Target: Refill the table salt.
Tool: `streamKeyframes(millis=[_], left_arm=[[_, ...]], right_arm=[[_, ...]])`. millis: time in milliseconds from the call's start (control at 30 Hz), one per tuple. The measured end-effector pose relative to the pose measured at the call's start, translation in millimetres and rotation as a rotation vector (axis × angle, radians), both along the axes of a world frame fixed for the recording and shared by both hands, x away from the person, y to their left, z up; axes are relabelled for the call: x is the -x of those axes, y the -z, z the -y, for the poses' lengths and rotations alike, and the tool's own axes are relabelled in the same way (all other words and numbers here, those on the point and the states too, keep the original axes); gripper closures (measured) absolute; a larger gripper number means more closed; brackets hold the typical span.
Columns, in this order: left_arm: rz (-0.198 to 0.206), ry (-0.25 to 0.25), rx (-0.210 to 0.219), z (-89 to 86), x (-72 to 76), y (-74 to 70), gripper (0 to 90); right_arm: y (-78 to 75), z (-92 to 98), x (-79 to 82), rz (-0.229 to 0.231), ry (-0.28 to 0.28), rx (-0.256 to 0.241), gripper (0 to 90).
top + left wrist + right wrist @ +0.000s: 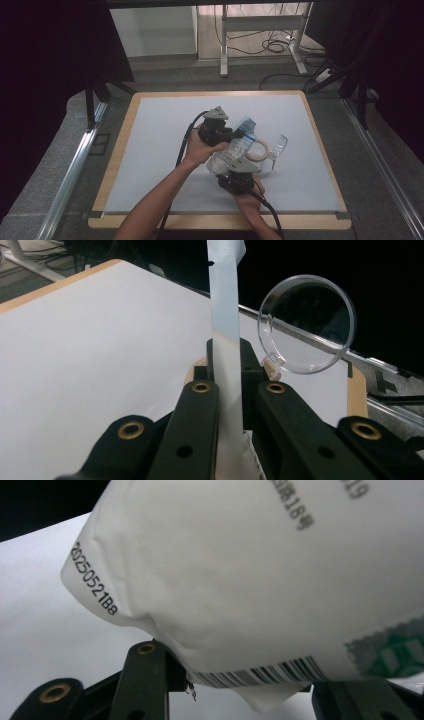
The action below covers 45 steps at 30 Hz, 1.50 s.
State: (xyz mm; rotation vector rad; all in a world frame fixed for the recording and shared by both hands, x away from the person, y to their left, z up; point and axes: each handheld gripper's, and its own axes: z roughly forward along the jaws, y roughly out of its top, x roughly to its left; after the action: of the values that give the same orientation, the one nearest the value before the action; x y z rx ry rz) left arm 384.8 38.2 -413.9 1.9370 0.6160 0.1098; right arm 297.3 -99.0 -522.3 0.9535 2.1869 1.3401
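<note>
Gripping the white pouch (pixel 234 150) at opposite ends, both claws are closed on it: right gripper (pixel 236 172) clamps the near bottom corner, left gripper (pixel 231 134) pinches the far top seal, long axis spanning between them above the table (pixel 150 150).

A wood-edged bench (pixel 116 159) carries a pale grey mat (pixel 160 150); on the mat lie a wooden ring (pixel 259 149) and a clear plastic lid (pixel 278 146).
</note>
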Motion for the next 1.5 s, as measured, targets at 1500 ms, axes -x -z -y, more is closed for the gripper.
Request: streamKeyframes(millis=[1500], left_arm=[[-0.025, 0.056, -0.03, 10.8, -18.5, -1.4, 89.6]], right_arm=[[-9.7, 8.3, 0.5, 0.0, -0.046, -0.06, 58.6]])
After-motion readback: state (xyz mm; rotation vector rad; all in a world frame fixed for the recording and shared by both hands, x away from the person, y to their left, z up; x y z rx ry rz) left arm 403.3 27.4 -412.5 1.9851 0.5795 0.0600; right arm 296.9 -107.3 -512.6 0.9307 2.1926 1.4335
